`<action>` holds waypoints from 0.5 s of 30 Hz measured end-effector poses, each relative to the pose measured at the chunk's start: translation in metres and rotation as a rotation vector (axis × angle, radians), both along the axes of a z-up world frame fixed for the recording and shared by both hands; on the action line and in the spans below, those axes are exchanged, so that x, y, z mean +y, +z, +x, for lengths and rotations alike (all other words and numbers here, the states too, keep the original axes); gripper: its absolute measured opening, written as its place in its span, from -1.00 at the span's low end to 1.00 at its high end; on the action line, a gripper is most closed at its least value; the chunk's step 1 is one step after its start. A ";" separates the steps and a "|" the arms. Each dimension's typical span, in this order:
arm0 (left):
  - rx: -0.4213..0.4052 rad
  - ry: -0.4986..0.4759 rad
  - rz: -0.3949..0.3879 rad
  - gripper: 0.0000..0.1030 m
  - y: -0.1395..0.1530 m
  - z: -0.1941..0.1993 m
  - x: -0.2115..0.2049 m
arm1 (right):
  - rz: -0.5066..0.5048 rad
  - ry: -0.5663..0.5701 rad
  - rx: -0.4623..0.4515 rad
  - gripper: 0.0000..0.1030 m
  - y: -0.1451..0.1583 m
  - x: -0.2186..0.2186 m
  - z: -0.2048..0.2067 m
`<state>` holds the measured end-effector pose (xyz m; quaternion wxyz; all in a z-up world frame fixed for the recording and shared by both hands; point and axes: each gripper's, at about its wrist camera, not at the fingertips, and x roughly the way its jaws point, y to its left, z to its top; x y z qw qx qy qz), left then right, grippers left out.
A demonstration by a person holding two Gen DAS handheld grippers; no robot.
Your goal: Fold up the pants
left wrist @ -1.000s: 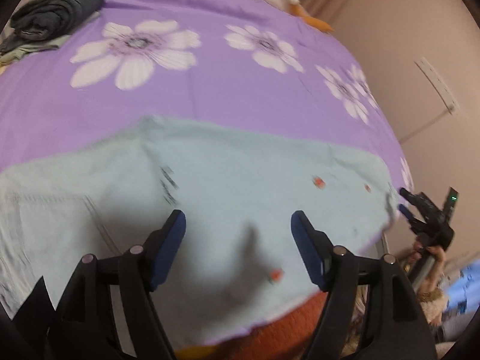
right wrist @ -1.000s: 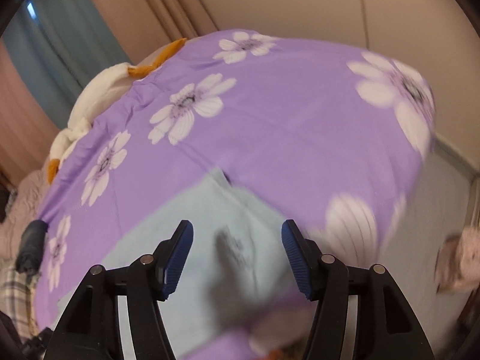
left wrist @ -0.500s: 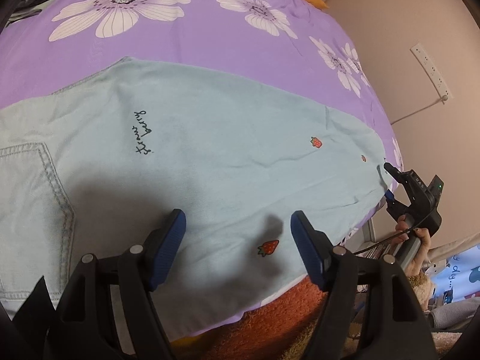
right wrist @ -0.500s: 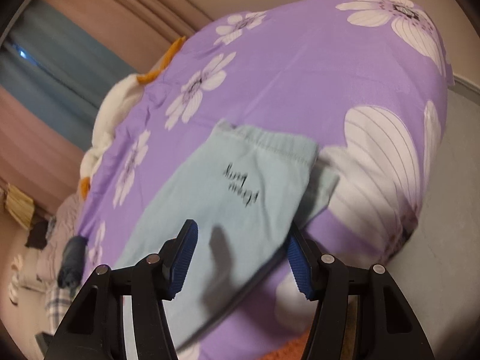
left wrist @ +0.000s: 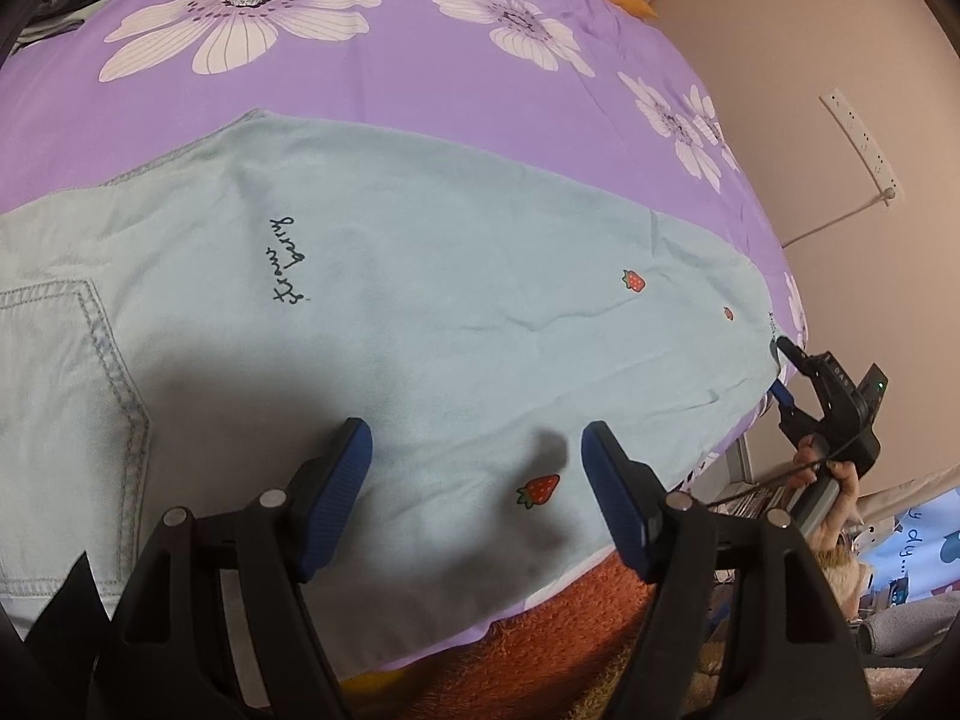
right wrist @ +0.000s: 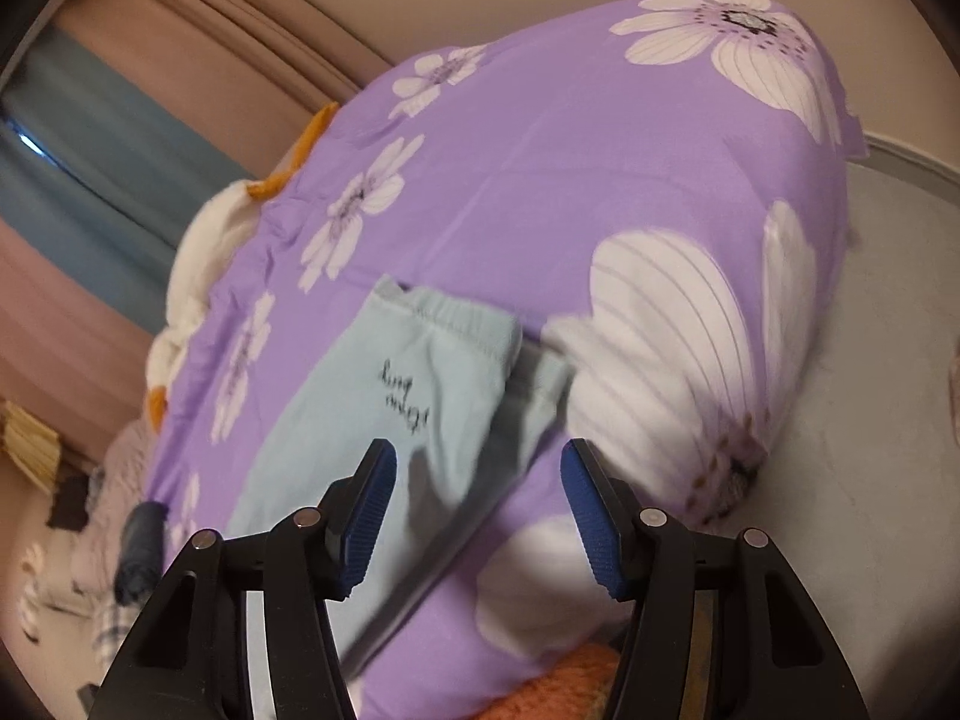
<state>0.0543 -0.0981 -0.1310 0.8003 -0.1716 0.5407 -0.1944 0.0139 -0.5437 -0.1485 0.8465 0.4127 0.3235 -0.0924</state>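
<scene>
**Both tongs poised above pale blue pants on a flowered bed**

Purple bedding (left wrist: 420,90) printed with large white flowers covers a bed, with a beige wall and curtains behind it. Pale blue pants (left wrist: 450,276) lie spread flat along the near edge of the bed, dotted with small red strawberries and a line of dark script. A stitched back pocket shows at the far left of the left wrist view.

Left tongs (left wrist: 477,468) stand spread with nothing between the blue pads, hovering above the near edge of the pants by a strawberry print. Right tongs (right wrist: 478,495) are likewise spread and holding nothing, just over the elastic-gathered end of the pants (right wrist: 390,420). From the left view, the right tongs (left wrist: 780,369) appear at the far right end of the cloth, gripped by a hand (left wrist: 831,498).

To do this step well, each pair of tongs should probably come down onto the near edge of the cloth and pinch only the pants, not the bedding beneath. Gripping at matching points on the edge would help the fold lie straight when it is carried over.
</scene>
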 end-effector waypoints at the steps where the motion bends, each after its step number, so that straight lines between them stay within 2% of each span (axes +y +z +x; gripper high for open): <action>1: -0.001 0.000 0.000 0.41 0.000 0.000 0.000 | 0.014 0.000 -0.013 0.16 -0.002 -0.003 0.002; 5: 0.007 0.008 -0.008 0.41 0.000 0.000 0.000 | 0.076 0.042 -0.092 0.13 -0.008 -0.011 0.017; 10: 0.035 0.025 -0.020 0.40 0.004 -0.001 0.004 | 0.180 0.041 -0.151 -0.48 -0.021 -0.019 0.028; 11: 0.037 0.027 -0.019 0.40 0.006 -0.002 0.006 | 0.196 0.038 -0.155 -0.53 -0.020 -0.018 0.029; 12: 0.036 0.033 -0.016 0.40 0.008 -0.003 0.009 | 0.201 0.043 -0.156 -0.68 -0.018 -0.016 0.031; 15: 0.009 0.072 -0.002 0.40 0.018 -0.008 0.021 | 0.110 0.036 -0.143 -0.70 0.005 -0.003 0.032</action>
